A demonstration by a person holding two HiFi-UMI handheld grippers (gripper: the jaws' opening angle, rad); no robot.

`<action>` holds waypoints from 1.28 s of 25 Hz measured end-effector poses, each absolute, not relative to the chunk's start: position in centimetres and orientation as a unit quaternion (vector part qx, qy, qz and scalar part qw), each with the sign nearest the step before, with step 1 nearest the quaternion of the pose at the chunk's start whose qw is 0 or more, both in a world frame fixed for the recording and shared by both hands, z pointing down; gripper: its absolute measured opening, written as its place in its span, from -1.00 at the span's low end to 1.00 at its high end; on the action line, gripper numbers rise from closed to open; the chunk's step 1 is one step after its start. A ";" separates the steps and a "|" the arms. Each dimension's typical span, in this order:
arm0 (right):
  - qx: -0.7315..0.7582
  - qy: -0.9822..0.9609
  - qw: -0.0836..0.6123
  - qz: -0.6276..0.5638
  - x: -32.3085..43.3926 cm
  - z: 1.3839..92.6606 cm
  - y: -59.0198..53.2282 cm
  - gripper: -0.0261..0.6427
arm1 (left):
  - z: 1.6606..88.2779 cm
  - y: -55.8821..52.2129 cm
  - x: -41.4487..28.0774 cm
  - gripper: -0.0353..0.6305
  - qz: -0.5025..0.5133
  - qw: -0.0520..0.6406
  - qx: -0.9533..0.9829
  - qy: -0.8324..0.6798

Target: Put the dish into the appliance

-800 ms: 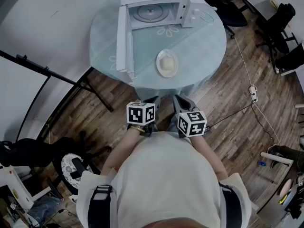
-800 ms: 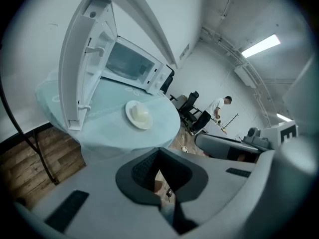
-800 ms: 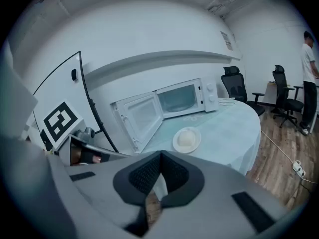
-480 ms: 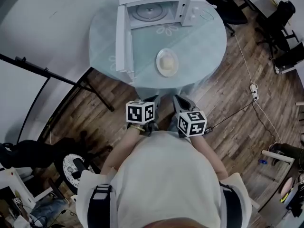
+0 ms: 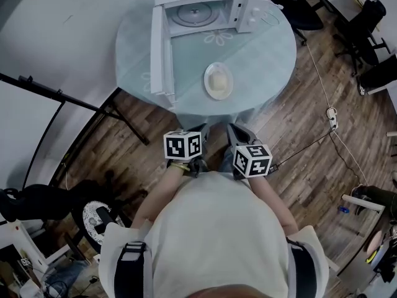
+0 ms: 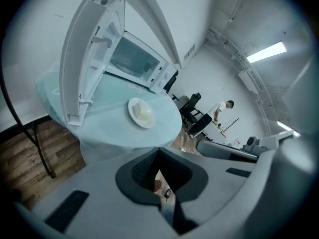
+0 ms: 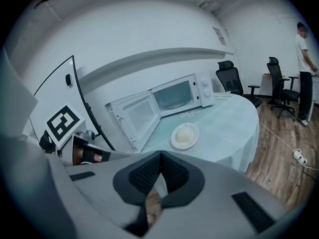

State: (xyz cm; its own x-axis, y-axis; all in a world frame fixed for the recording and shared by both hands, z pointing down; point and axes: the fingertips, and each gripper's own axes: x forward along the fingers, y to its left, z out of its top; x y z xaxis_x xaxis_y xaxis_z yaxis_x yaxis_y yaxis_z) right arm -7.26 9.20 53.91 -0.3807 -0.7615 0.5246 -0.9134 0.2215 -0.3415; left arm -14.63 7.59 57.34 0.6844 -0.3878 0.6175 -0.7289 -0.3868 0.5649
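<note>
A white plate with a pale round food item [image 5: 218, 81] [image 6: 141, 112] [image 7: 185, 135] sits on the round table's near half, a little right of the open door. At the table's far edge stands a white microwave [image 5: 201, 14] [image 7: 180, 94] with its door [image 5: 161, 54] [image 6: 92, 59] [image 7: 133, 117] swung wide to the left and its turntable showing. Both grippers are held close to the person's body, short of the table. The left gripper [image 5: 197, 134] [image 6: 159, 151] is shut and empty. The right gripper [image 5: 236, 133] [image 7: 160, 156] is shut too, holding nothing.
The round table [image 5: 260, 54] wears a pale blue cloth. A black stand's legs [image 5: 118, 113] reach the floor at its left. Cables and a power strip [image 5: 330, 121] lie on the wood floor at the right. Office chairs [image 5: 366, 27] stand far right; a person [image 7: 304, 68] stands in the background.
</note>
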 end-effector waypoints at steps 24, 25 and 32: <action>0.513 -0.792 0.135 0.301 -1.6 53.3 1.6 -0.90 | 61.6 0.9 -11.1 -0.87 0.131 0.539 0.733 -0.395; 0.510 -0.794 0.136 0.300 -1.4 53.3 1.1 -0.90 | 61.9 0.7 -11.0 -0.87 0.129 0.542 0.729 -0.397; 0.494 -0.805 0.138 0.297 -0.1 53.4 -1.9 -0.90 | 63.5 -0.7 -10.1 -0.86 0.090 0.585 0.702 -0.397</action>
State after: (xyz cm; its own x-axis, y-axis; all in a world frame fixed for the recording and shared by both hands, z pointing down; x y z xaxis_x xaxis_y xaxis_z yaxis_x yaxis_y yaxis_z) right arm -0.09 -1.87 53.36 -0.4745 -0.7128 0.5166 -0.8775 0.3360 -0.3423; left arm -10.14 -0.71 63.52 0.6683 -0.4519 0.5909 -0.6628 -0.0009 0.7488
